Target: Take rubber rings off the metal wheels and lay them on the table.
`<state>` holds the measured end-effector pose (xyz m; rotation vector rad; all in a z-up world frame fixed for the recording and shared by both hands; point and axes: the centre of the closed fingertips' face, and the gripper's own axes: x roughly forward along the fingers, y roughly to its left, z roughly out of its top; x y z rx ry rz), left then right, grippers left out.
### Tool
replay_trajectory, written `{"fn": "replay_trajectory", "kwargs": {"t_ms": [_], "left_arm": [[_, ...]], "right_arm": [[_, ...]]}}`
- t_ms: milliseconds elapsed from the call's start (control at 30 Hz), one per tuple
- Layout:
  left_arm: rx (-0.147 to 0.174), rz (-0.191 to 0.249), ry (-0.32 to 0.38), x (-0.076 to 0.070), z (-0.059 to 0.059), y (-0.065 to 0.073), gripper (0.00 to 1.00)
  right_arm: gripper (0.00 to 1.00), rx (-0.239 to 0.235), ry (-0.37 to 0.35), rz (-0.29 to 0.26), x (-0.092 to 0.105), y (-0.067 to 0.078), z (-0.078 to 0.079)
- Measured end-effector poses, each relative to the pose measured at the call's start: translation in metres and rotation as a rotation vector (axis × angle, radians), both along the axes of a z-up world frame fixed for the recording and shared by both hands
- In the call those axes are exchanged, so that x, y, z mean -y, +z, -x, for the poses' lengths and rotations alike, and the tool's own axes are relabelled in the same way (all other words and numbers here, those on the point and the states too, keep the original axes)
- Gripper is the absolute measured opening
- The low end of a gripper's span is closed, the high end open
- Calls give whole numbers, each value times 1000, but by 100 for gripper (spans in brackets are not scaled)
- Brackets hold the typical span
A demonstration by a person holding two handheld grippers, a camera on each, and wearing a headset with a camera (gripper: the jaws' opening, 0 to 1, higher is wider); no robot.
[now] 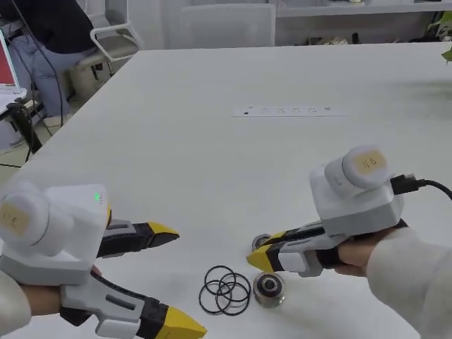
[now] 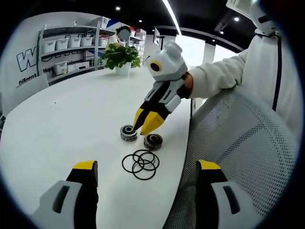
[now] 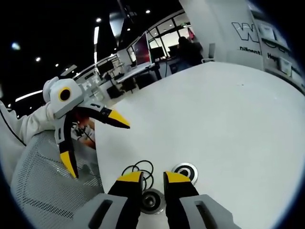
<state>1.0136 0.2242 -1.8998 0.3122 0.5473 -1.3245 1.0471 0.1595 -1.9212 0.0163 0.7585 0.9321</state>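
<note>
Right tool (image 3: 153, 179) is nearer: jaws a narrow gap apart, nothing pinched, near wheel (image 3: 152, 201) just under its tips, far wheel (image 3: 185, 169) just beside. Both wheels flat, axles upright, by the surface's (image 1: 212, 141) near edge. Rings (image 1: 224, 289) piled toward left tool (image 1: 185, 281), which is spread wide

A long white table (image 1: 212, 141) has a flush socket strip (image 1: 289, 111) set in its top. A white chair (image 1: 226, 25) stands at the table's far side and a mesh chair (image 2: 228, 157) at its near edge. A potted plant (image 2: 119, 55) stands at one end of the table, with shelves of bins (image 2: 71, 45) beyond and strip lights (image 2: 169, 14) overhead.
</note>
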Motion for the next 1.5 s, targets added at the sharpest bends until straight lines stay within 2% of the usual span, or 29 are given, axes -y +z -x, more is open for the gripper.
{"fn": "replay_trajectory", "kwargs": {"t_ms": [133,267,433,600,767,900,1200,1367,1500], "left_arm": [[-4,6,-4,1,1,1,83],[-9,17,0,2,1,3,84],[-8,20,-5,3,2,4,83],[-6,30,-3,4,1,6,83],[-2,39,-1,4,0,7,83],[-2,51,3,4,0,9,84],[-4,74,15,5,-1,13,84],[-4,95,32,4,-4,16,84],[-13,88,26,4,-1,14,84]], "right_arm": [[28,27,20,17,1,4,1],[34,56,40,24,0,13,3],[46,160,68,60,4,27,0],[60,202,91,92,10,32,4],[73,229,82,72,19,42,7],[78,250,61,59,31,47,11],[86,259,-7,38,59,53,20],[88,218,-13,50,69,41,32],[88,177,-8,61,75,30,44]]}}
